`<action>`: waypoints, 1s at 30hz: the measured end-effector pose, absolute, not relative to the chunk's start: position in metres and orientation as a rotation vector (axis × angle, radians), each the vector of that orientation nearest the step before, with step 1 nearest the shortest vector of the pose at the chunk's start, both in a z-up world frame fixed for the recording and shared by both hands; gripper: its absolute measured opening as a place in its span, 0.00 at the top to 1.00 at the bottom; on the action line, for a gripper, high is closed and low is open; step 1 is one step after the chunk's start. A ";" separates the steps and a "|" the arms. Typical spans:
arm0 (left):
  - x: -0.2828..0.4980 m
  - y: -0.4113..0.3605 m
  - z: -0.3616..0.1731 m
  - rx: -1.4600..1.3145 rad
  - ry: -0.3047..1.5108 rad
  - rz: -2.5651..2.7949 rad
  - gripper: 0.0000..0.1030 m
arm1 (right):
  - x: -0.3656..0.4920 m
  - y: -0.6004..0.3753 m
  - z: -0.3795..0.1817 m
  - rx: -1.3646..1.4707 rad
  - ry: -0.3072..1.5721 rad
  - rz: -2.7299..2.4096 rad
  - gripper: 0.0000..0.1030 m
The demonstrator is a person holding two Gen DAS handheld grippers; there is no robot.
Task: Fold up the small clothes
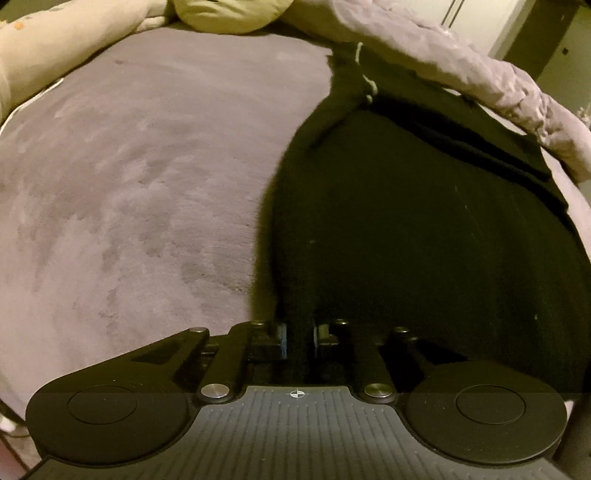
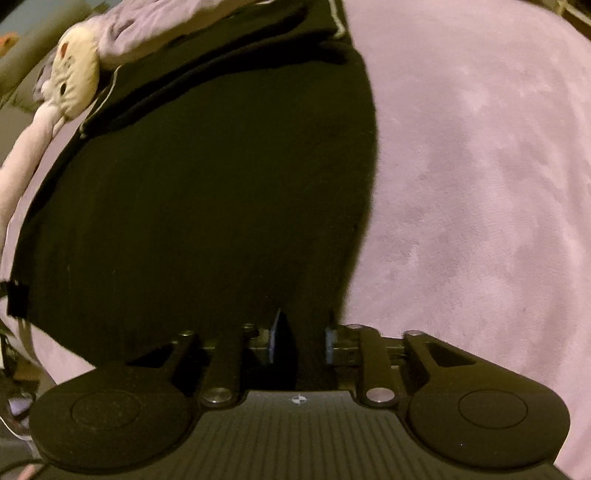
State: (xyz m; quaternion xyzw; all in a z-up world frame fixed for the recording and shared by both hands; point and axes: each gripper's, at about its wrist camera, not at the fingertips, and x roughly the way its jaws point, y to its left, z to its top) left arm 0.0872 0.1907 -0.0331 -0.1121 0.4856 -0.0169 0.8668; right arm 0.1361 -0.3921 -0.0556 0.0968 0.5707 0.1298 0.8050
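Observation:
A black garment (image 1: pixel 424 221) lies spread flat on a lilac plush bed cover (image 1: pixel 129 184), its waistband and a white drawstring (image 1: pixel 365 81) at the far end. My left gripper (image 1: pixel 300 334) sits at the garment's near left corner, its jaws close together with black cloth pinched between them. In the right wrist view the same garment (image 2: pixel 203 203) fills the left half, on the bed cover (image 2: pixel 480 166). My right gripper (image 2: pixel 301 332) is at the near right corner, its pads pressed on a fold of the black cloth.
A crumpled lilac blanket (image 1: pixel 480 74) lies along the garment's far side. A yellow-green pillow (image 1: pixel 221 14) and a cream cushion (image 1: pixel 55 40) sit at the head of the bed. A cream plush toy (image 2: pixel 75 70) rests beside the waistband.

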 end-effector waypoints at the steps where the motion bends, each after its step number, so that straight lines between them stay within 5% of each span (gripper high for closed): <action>1: 0.088 0.189 -0.030 -0.229 1.014 -0.038 0.90 | 0.135 -0.391 -0.053 0.202 1.217 0.282 0.89; 18: 0.167 0.183 0.070 -0.487 0.702 -0.198 0.91 | 0.201 -0.418 0.027 0.652 0.786 0.370 0.92; 30: 0.271 0.183 0.050 -0.530 0.694 -0.068 0.91 | 0.302 -0.430 0.001 0.773 0.728 0.164 0.92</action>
